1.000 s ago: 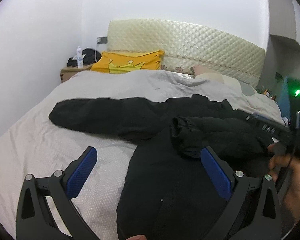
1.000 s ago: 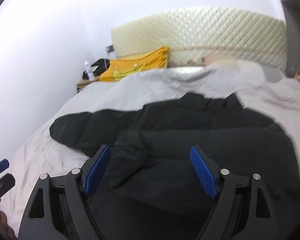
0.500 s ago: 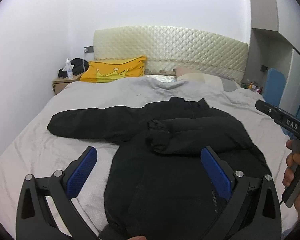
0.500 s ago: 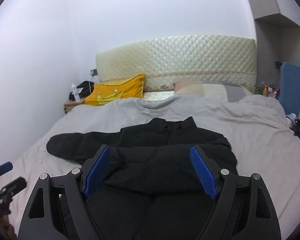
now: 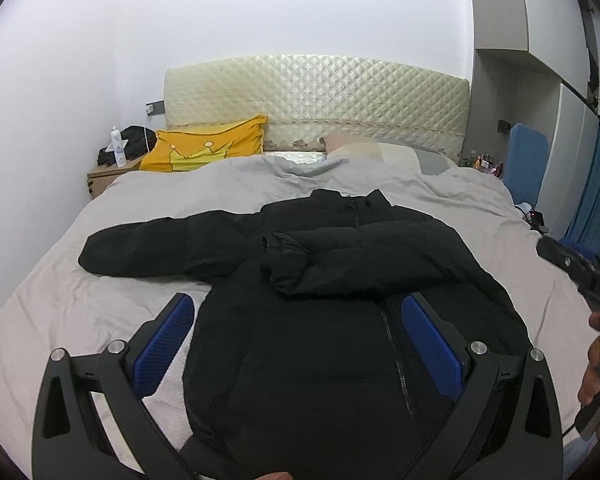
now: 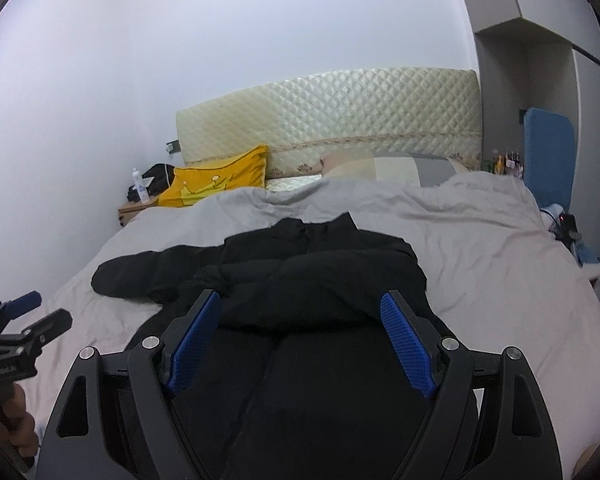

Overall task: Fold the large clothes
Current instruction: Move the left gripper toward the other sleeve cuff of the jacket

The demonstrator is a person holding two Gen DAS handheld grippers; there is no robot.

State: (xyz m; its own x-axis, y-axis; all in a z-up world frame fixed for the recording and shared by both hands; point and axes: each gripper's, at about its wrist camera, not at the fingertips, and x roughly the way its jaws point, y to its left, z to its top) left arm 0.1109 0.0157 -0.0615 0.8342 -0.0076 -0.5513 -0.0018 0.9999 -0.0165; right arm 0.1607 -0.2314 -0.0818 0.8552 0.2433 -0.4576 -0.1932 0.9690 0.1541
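A black puffer jacket (image 5: 340,248) (image 6: 320,276) lies zipper-up on the bed, collar toward the headboard. One sleeve (image 5: 360,260) is folded across its chest. The other sleeve (image 5: 160,244) (image 6: 140,268) stretches out flat to the left. My left gripper (image 5: 298,340) hovers open over the jacket's lower half, nothing between its blue pads. My right gripper (image 6: 300,340) is also open and empty above the lower body. In the left wrist view the right gripper (image 5: 580,276) shows at the right edge in a hand. The left gripper (image 6: 16,320) shows at the left edge of the right wrist view.
The bed's pale grey duvet (image 5: 260,184) surrounds the jacket. A yellow pillow (image 5: 208,152) and a quilted headboard (image 5: 316,96) are at the far end. A nightstand (image 5: 104,172) with a bottle stands at the far left, a blue panel (image 5: 526,160) at the far right.
Both grippers have drawn back and risen from the jacket, so more of the bed shows. The jacket lies unchanged with its sleeve folded over.
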